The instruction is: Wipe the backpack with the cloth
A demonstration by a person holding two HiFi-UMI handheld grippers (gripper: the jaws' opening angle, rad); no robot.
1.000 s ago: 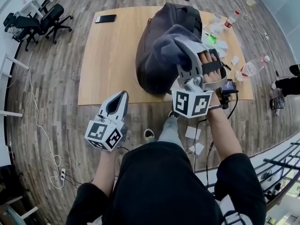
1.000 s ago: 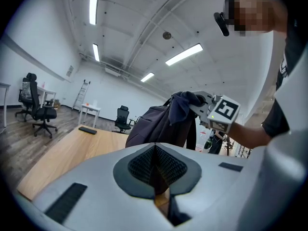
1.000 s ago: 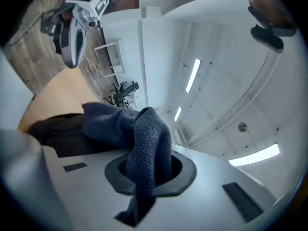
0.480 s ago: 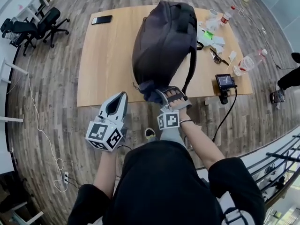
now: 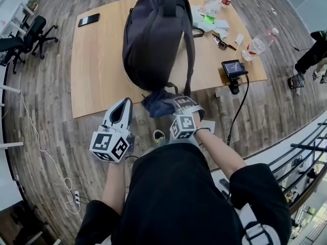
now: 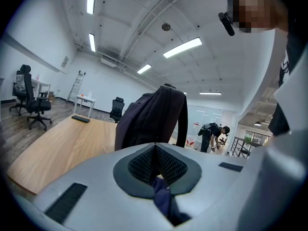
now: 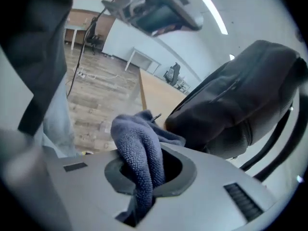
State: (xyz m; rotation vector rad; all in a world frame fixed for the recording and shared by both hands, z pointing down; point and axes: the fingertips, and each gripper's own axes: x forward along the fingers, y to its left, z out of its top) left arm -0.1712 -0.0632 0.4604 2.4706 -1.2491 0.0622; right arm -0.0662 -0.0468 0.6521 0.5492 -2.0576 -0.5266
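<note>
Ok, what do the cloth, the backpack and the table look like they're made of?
The cloth: blue-grey microfibre or terry, likely; nubby looped weave.
The backpack: dark woven synthetic fabric, probably; matte, softly creased.
The table: light wood or wood-look laminate; smooth, faint grain.

— How does the left gripper (image 5: 122, 107) sit?
— Jaws pressed together, pointing forward almost level, on a bent left arm (image 5: 115, 188).
— And the right gripper (image 5: 173, 104)?
— Just beside it, tilted downward, jaws clamped on the cloth (image 7: 137, 148). The right forearm (image 5: 219, 152) reaches forward.
</note>
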